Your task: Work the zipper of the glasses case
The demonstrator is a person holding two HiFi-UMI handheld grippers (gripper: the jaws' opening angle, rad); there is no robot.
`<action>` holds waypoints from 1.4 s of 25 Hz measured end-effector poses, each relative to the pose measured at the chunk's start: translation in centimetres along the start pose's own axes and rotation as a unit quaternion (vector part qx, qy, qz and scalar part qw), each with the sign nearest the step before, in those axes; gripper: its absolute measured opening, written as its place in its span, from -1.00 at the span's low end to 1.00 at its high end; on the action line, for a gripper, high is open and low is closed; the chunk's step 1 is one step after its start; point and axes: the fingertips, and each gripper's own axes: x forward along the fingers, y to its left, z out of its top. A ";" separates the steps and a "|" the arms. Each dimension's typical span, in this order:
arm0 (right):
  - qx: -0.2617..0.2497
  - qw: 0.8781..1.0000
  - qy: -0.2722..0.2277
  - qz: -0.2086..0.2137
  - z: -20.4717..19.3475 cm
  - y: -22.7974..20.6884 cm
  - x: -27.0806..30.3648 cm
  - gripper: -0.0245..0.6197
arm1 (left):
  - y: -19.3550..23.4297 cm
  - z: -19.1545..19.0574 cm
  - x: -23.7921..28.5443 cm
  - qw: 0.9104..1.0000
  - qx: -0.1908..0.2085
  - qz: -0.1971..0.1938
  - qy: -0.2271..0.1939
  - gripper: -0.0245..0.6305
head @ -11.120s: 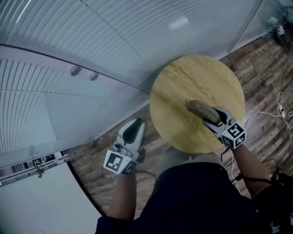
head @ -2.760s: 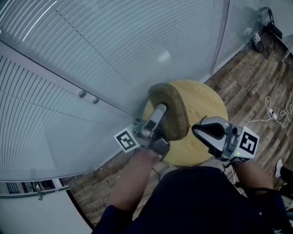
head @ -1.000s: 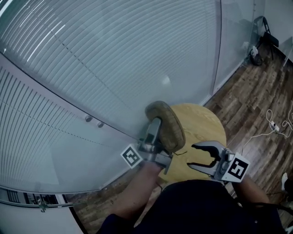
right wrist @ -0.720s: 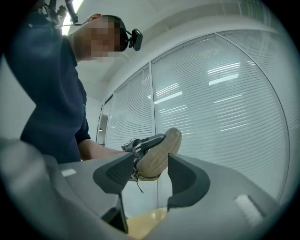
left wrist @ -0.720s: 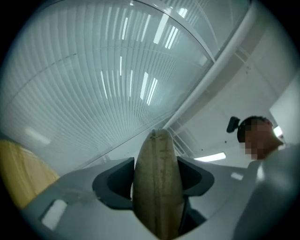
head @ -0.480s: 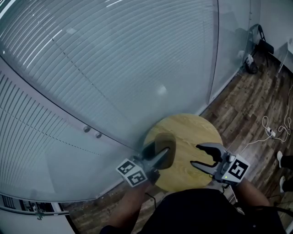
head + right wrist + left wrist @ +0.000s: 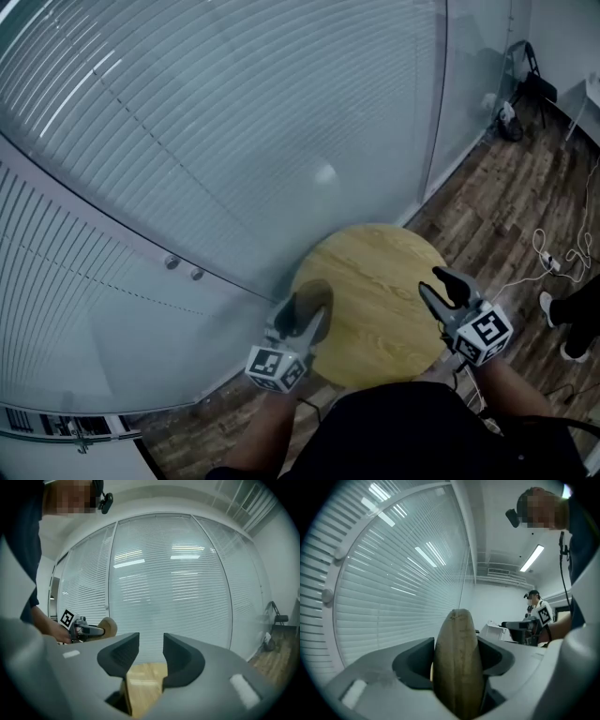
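An office room — glass walls (image 7: 469, 84) with slatted blinds (image 7: 216, 122), strip ceiling lights (image 7: 532, 558), wood-plank floor (image 7: 511, 187)

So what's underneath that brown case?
The round wooden table, near its left edge. The left gripper clamps the case; the spot directly below, and any contact, is covered.

One round wooden counter (image 7: 384, 281). One glasses case (image 7: 307, 302), at the counter's left edge. Two grippers: the left gripper (image 7: 302, 321) at that same edge, the right gripper (image 7: 433, 283) at the counter's right edge. Two round knobs (image 7: 171, 262) left of the counter. One white cable (image 7: 553, 258) right of it.
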 end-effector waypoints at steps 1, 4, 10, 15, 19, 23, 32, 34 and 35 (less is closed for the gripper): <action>0.001 1.000 0.000 -0.009 -0.2 -0.5 -0.1 -0.44 | 0.4 0.0 -0.2 1.000 0.004 0.009 -0.002 -0.06; 0.000 1.000 0.006 -0.027 -1.0 -1.5 -0.1 -0.45 | 1.2 -0.4 -0.6 1.000 0.014 0.028 -0.002 -0.06; -0.043 0.995 0.010 -0.088 -2.4 -2.8 -1.1 -0.78 | 1.6 -0.8 -2.1 0.999 0.001 0.047 -0.001 -0.06; -0.032 0.994 -0.001 -0.104 -2.9 -3.5 -2.1 -0.86 | 1.3 -0.9 -2.4 0.999 0.004 0.053 -0.002 -0.06; -0.014 0.995 -0.012 -0.102 -2.6 -3.4 -2.0 -0.90 | 1.4 0.2 -2.5 0.999 0.014 0.052 -0.003 -0.06; -0.005 0.996 -0.010 -0.092 -2.7 -3.1 -1.7 -0.90 | 1.3 1.1 -2.9 0.998 0.017 0.052 -0.009 -0.06; -0.022 0.997 -0.002 -0.070 -3.3 -2.4 -1.1 -0.90 | 1.2 -0.2 -4.1 0.998 0.012 0.063 -0.003 -0.06; -0.024 0.997 0.001 -0.067 -3.3 -2.2 -1.0 -0.90 | 1.4 -0.5 -4.2 0.998 0.014 0.062 0.000 -0.06; -0.025 0.997 0.002 -0.066 -3.2 -2.2 -0.8 -0.90 | 1.6 -0.5 -4.3 0.998 0.013 0.063 0.001 -0.06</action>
